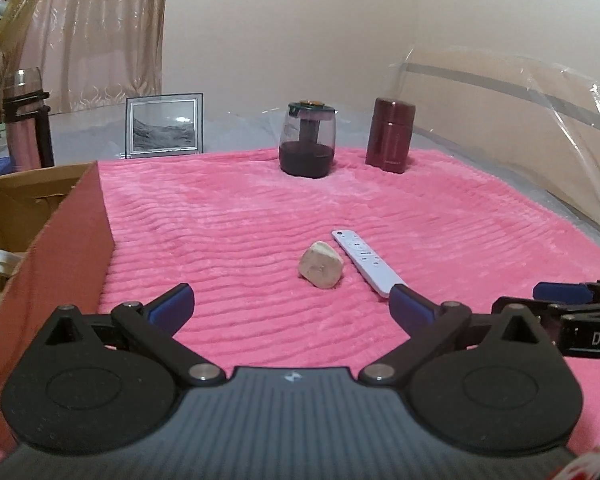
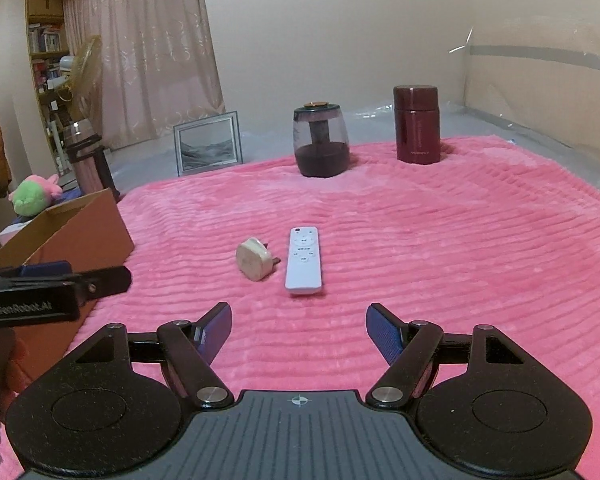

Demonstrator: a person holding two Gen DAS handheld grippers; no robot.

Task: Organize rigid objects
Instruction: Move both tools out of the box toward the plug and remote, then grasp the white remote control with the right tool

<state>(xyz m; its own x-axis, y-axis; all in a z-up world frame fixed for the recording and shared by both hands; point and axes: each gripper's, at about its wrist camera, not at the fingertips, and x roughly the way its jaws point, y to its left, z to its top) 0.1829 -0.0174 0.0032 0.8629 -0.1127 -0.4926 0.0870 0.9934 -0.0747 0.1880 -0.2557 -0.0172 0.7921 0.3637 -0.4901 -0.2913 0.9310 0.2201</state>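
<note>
Two spread hand-held grippers (image 1: 290, 304) (image 2: 299, 332), remote (image 2: 304, 260) and plug (image 2: 255, 259) just ahead

White remote (image 2: 304, 261) lies flat just beside cream plug (image 2: 255, 259) on pink blanket (image 2: 440, 240).

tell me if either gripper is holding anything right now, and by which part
Nothing is held. The left gripper and right gripper are both open over the pink blanket, short of the remote and the plug.

Right gripper (image 2: 299, 330), jaws apart, hovers over a pink blanket (image 2: 440, 248); a white remote (image 2: 304, 261) and plug (image 2: 255, 259) lie just ahead, box (image 2: 80, 232) to its left.
</note>
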